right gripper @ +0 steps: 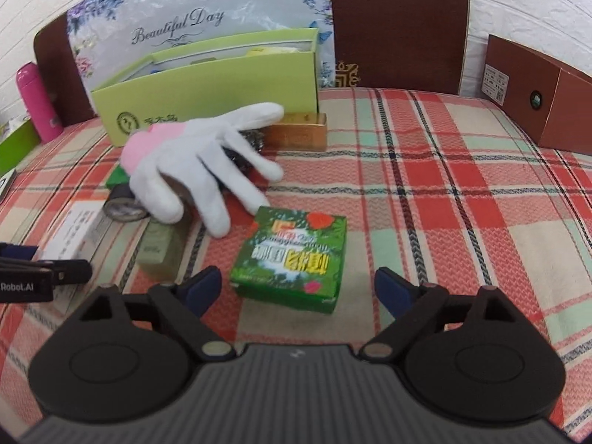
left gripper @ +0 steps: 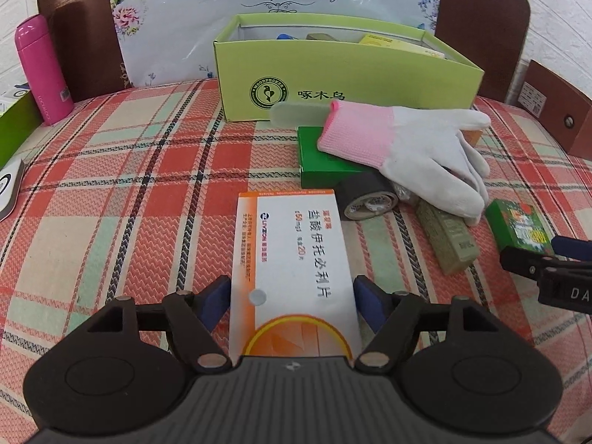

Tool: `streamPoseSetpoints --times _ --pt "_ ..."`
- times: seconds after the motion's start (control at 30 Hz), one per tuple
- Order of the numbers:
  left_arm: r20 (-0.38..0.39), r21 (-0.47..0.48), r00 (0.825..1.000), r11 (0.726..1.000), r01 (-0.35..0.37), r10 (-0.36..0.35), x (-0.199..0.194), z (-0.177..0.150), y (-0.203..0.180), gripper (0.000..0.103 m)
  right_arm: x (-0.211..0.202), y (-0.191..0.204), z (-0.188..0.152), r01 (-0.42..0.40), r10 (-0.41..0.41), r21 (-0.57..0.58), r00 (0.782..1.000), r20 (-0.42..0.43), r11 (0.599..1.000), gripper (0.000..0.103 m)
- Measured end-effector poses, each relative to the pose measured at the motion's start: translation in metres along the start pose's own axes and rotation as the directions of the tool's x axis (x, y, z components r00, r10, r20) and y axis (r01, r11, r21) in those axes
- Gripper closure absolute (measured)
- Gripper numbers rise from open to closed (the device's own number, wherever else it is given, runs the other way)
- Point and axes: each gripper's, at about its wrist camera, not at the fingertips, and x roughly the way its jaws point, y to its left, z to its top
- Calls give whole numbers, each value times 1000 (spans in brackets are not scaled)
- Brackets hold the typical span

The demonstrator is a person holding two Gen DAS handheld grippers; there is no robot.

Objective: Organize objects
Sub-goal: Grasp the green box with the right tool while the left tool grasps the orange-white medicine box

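Plaid tablecloth (left gripper: 148, 170): left gripper (left gripper: 292, 296) straddles the white medicine box (left gripper: 292, 259), contact unclear; right gripper (right gripper: 299, 288) gapes around the green box (right gripper: 292, 259), untouched.

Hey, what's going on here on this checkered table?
A person is tidying items with two handheld grippers. The left gripper straddles a white and orange medicine box. The right gripper hangs open at a green patterned box, not gripping it. A white glove lies over other items before the light green box.
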Motion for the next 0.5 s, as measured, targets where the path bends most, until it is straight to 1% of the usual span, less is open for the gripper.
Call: streamPoseSetpoints --times 0.17,0.27,0.37,0.5 --pt "2 7 1000 1000 -21 21 6 6 -5 26 10 6 2 24 -24 -14 1000 -1 1000 12" --pt "7 -19 1000 1000 -14 14 6 7 -3 27 12 9 1 39 -39 -24 999 16 999 16" --pt "8 -27 1000 1000 -14 15 7 7 -2 27 12 9 2 44 -44 -25 999 26 999 26" --pt "18 -16 999 999 -38 39 9 7 -6 27 12 10 3 44 -43 -26 999 33 999 38"
